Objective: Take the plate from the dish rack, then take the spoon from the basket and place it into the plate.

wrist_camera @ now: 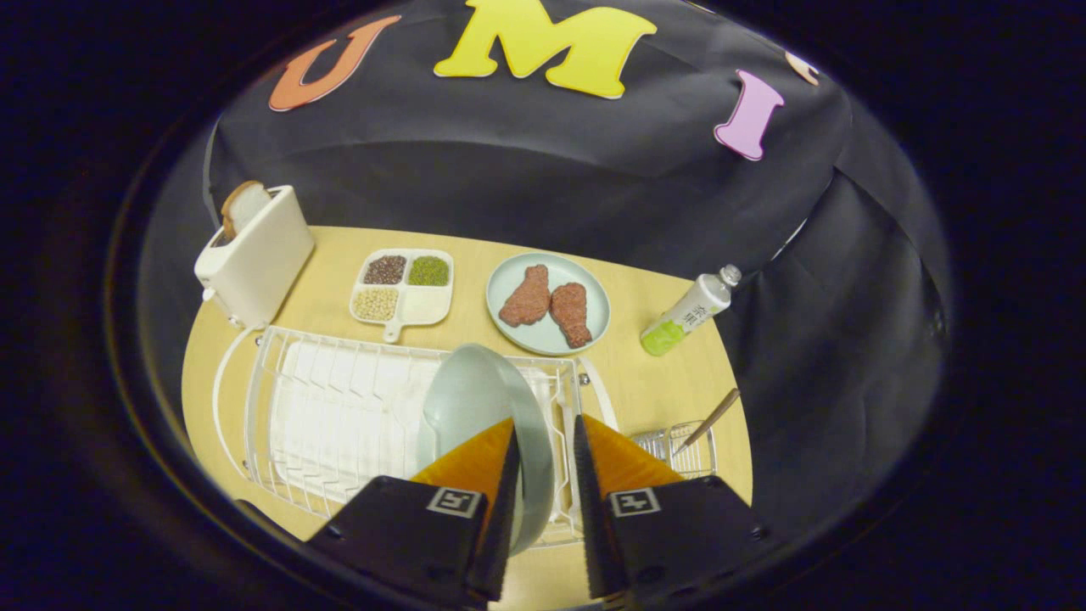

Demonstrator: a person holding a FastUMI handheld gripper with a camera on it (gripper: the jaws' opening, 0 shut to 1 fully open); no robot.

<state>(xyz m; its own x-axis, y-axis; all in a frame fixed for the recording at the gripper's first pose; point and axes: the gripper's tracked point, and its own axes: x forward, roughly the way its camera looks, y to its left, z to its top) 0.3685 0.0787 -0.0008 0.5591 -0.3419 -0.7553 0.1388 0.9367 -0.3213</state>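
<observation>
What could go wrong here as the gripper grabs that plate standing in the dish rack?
The plate stands on edge in the dish rack, with the gripper open astride its rim. A grip on that thin rim could slip, letting the plate swing or drop. Lifting at a slant might catch it on the rack's wires. Swinging it forward could hit the plate of meat just beyond the rack.

A dish rack (339, 416) fills the desk's (653, 382) lower left, a plate (475, 407) upright at its right end — straddled by the jaws. Upper left, a toaster (254, 255); right of it a tray (403, 288), a dish (547, 301), a bottle (691, 314). Lower right — a basket (679, 450).
</observation>
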